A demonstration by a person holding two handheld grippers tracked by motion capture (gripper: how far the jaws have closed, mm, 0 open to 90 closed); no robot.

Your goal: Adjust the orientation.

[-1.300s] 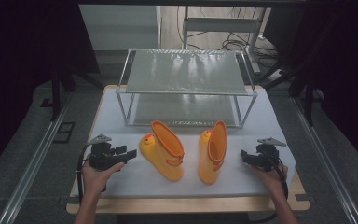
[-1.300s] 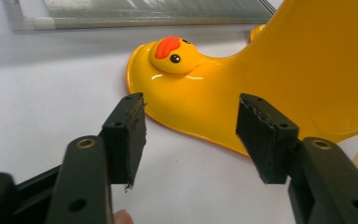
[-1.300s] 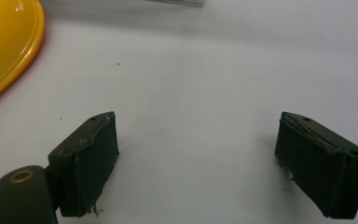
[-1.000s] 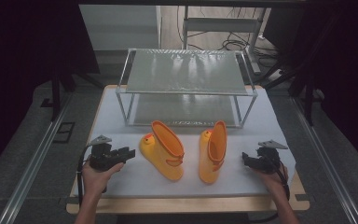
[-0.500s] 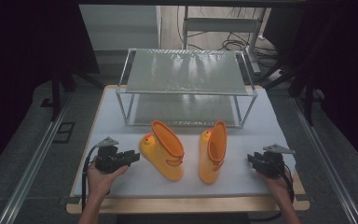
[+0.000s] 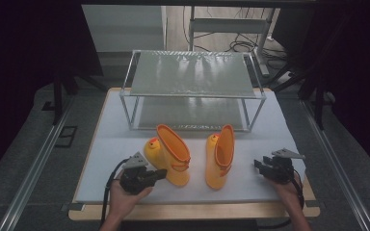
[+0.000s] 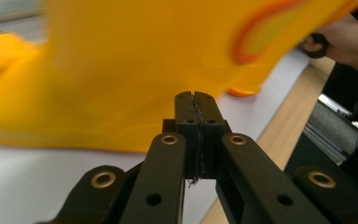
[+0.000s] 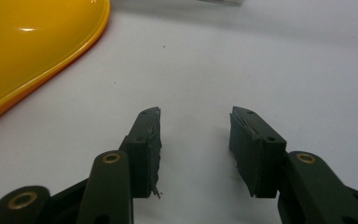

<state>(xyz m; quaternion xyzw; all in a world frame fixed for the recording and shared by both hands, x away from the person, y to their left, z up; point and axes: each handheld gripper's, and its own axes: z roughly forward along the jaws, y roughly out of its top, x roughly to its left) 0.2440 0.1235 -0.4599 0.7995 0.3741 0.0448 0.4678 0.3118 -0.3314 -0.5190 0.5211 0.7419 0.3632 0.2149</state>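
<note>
Two yellow rubber boots with orange rims stand on the white mat point(image 6: 111, 149). The left boot point(image 6: 171, 154) has a duck face at its toe; the right boot point(image 6: 220, 156) stands beside it. My left gripper point(image 6: 161, 174) is low at the left boot's near side. In the left gripper view its jaws point(image 7: 196, 100) have just closed together with nothing between them, and the blurred yellow boot point(image 7: 121, 70) is right ahead. My right gripper point(image 6: 259, 166) rests to the right of the right boot. Its jaws point(image 8: 196, 126) have just been opening over bare mat, the boot's side point(image 8: 28, 46) to their left.
A two-tier metal wire rack point(image 6: 192, 86) stands at the back of the mat behind the boots. The table's wooden front edge point(image 6: 197, 211) lies just behind both hands. A metal rail point(image 6: 33, 168) runs along the left of the table.
My left gripper has slid right along the mat up to the left boot, and its jaws have closed. My right gripper has stayed nearly in place.
</note>
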